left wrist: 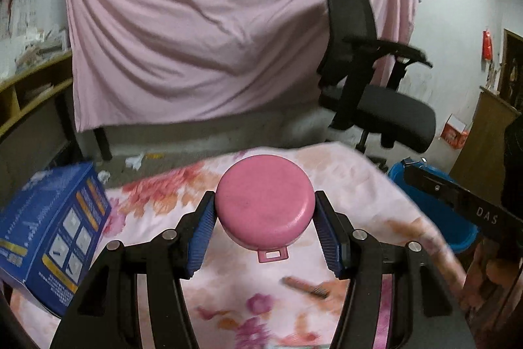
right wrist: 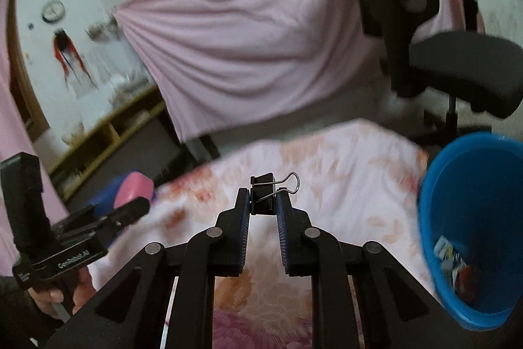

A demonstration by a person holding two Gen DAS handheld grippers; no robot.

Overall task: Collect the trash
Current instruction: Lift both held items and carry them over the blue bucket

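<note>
My left gripper [left wrist: 264, 215] is shut on a round pink lidded container [left wrist: 264, 205], held above the floral tablecloth [left wrist: 163, 201]. My right gripper [right wrist: 264, 201] is shut on a black binder clip [right wrist: 263, 195] with a silver wire handle, held over the same cloth [right wrist: 343, 179]. A blue trash bin [right wrist: 434, 201] with wrappers inside stands at the right in the right wrist view; it also shows in the left wrist view [left wrist: 461, 228]. The left gripper and pink container [right wrist: 130, 185] appear at the left of the right wrist view. A small brown comb [left wrist: 305, 287] lies on the cloth.
A blue printed box [left wrist: 49, 237] stands at the table's left edge. A black office chair [left wrist: 376, 87] stands beyond the table at the right. A pink sheet [left wrist: 212, 31] hangs behind. Wooden shelves [left wrist: 29, 94] run along the left wall. Paper scraps [left wrist: 135, 161] lie on the floor.
</note>
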